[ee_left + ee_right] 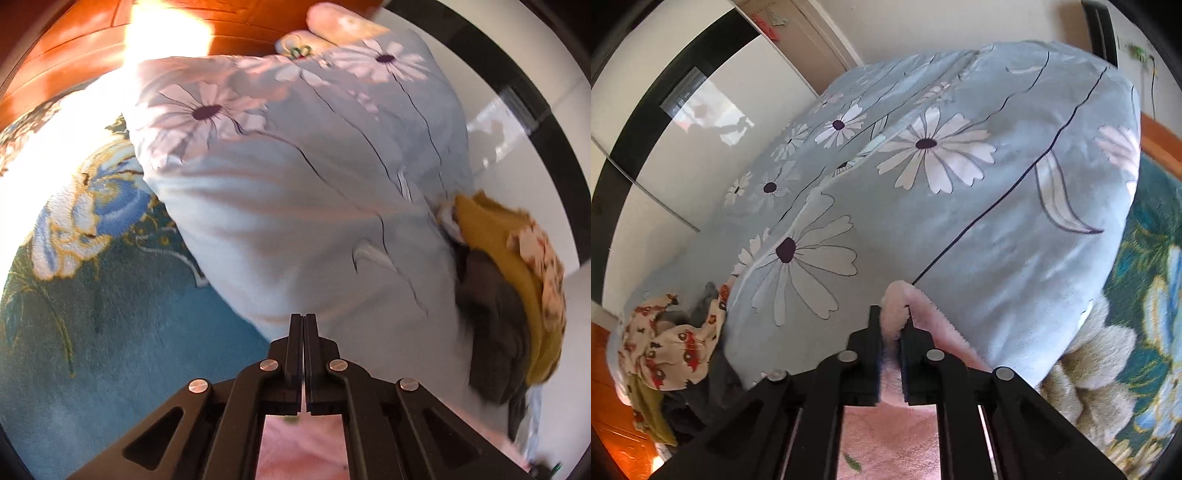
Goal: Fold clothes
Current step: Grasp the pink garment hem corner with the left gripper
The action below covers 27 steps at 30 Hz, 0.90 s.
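A pink fleece garment [890, 421] lies under both grippers. My right gripper [891, 323] is shut on a fold of its fluffy edge [899, 299], which sticks up between the fingers. My left gripper [303, 321] has its fingers pressed together, and pink fabric [295, 443] shows beneath its frame; nothing shows between the fingertips. Both grippers point at a large light blue quilt with white daisies [295, 192], which also shows in the right wrist view [942, 184].
A pile of clothes, mustard yellow, dark grey and cream print, lies beside the quilt [517, 295] [668, 354]. A blue floral bedspread [92, 258] covers the bed. A beige plush toy [1086, 369] lies at the right. White wardrobe doors [683, 129] stand behind.
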{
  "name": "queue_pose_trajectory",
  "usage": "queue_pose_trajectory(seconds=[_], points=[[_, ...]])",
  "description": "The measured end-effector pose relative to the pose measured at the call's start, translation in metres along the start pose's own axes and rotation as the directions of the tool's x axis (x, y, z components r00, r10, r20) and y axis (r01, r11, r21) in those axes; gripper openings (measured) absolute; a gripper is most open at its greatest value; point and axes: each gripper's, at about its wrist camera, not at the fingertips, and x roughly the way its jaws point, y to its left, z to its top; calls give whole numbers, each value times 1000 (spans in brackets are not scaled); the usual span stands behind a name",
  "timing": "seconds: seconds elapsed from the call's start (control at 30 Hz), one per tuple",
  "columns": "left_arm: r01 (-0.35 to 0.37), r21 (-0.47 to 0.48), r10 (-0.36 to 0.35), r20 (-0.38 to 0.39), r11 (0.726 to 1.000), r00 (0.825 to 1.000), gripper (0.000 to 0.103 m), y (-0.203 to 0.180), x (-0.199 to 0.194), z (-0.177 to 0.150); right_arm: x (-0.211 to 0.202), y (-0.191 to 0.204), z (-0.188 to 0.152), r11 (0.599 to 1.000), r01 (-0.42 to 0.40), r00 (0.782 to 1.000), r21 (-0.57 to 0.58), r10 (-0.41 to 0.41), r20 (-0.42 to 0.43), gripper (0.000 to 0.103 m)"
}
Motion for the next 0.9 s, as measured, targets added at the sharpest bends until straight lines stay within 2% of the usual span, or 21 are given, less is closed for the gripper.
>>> queue_pose_trajectory(seconds=[0.03, 0.07, 0.2, 0.27, 0.3, 0.33, 0.47, 0.63, 0.67, 0.77, 0.83, 0.9], points=[[-6, 15, 6, -14, 1000, 1000, 1, 0, -1, -4, -9, -2, 2, 1000, 5, 1000, 0, -5, 21, 37], [-12, 31, 13, -27, 999, 1000, 1, -1, -2, -7, -18, -3, 3, 1000, 5, 999, 1, -5, 43, 54], [-36, 25, 37, -61, 999, 997, 4, 11, -18, -21, -69, -15, -5, 1000, -7, 994, -15, 9, 111, 58], [-44, -2, 44, -94, 999, 995, 23, 21, -30, -30, -95, -25, -22, 999, -8, 994, -32, 12, 112, 61], [-54, -17, 52, -115, 998, 992, 46, 27, -36, -35, -107, -31, -36, 999, -6, 995, -41, 10, 100, 62], [-65, -30, 61, -137, 997, 989, 59, 33, -42, -41, -118, -40, -51, 999, 0, 997, -37, 4, 83, 62], [-91, -56, 79, -187, 994, 979, 66, 63, -74, -67, -154, -85, -116, 999, 39, 999, 26, -39, -3, 62], [-145, -91, 115, -275, 985, 955, 72, 104, -104, -112, -199, -142, -196, 990, 95, 991, 106, -84, -106, 62], [-155, -99, 120, -297, 983, 947, 72, 109, -104, -119, -207, -152, -206, 986, 104, 989, 132, -89, -114, 63], [-173, -151, 107, -368, 973, 924, 72, 127, -102, -140, -224, -177, -232, 971, 132, 985, 200, -105, -139, 77], [-173, -184, 86, -404, 967, 911, 72, 135, -97, -153, -235, -194, -249, 958, 151, 981, 245, -115, -157, 77], [-166, -207, 67, -415, 964, 907, 70, 139, -93, -161, -244, -210, -265, 944, 168, 977, 283, -121, -175, 77]])
